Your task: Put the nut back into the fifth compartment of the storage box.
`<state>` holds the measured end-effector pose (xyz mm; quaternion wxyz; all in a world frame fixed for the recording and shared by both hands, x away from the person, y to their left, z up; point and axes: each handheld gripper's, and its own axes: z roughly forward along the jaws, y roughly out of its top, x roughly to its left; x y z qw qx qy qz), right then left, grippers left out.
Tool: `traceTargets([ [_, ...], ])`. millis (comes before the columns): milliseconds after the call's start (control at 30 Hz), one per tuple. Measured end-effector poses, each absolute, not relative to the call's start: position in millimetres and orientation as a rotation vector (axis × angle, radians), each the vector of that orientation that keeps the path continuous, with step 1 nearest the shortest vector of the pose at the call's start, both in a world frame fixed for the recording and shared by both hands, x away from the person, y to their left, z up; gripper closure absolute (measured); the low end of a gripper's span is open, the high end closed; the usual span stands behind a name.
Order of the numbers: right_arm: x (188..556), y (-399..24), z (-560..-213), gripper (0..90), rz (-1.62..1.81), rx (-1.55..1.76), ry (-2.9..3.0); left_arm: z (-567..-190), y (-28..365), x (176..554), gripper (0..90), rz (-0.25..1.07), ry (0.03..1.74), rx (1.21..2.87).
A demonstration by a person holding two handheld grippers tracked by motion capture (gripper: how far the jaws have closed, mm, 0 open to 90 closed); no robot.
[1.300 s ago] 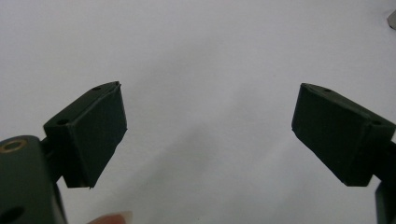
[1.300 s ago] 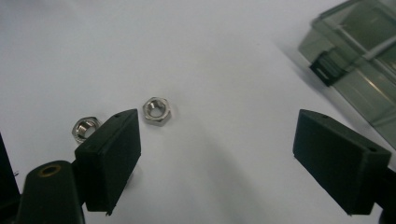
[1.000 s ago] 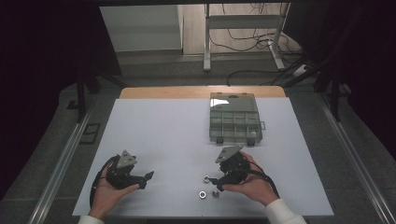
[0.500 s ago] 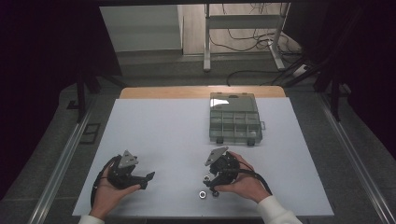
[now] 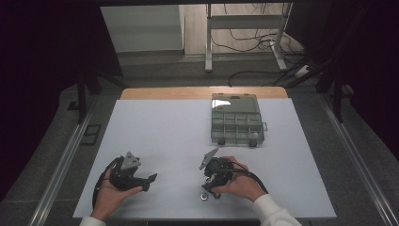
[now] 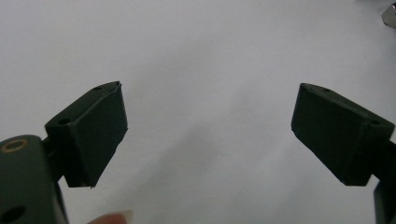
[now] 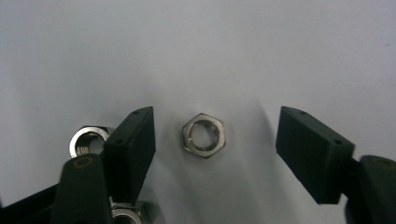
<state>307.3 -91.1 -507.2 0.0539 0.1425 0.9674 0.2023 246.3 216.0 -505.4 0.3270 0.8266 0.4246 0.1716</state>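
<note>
Black jaws of the right gripper (image 7: 215, 149) stand partly apart and have just been closing, with a steel hex nut (image 7: 203, 135) lying flat on the white table (image 5: 188, 141) between them, touched by neither pad. A second nut (image 7: 86, 141) lies just outside the left-hand jaw, a third nut (image 7: 122, 215) below it. Seen from above, the right hand (image 5: 240, 184) tips its gripper down toward the table's near edge. The left gripper (image 6: 208, 133) is released, jaws wide over bare table, held level in the left hand (image 5: 110, 195). A clear compartment box (image 5: 236, 123) sits well beyond the right gripper's fingers
</note>
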Motion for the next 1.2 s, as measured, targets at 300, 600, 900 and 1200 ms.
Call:
traceTargets([
  [300,308,-87,-506,61.2,0.578,0.43,2.988,-506,216,247,10.5,0.449,1.112,2.168],
  [600,306,-87,-505,70.4,0.561,0.426,2.988,-505,216,247,10.4,0.452,1.11,2.168],
  [900,307,-94,-496,70.6,0.605,0.441,2.949,-505,215,248,10.5,0.453,1.106,2.171],
  [1200,311,-104,-484,70.5,0.664,0.502,2.94,-505,216,248,10.5,0.451,1.114,2.161],
])
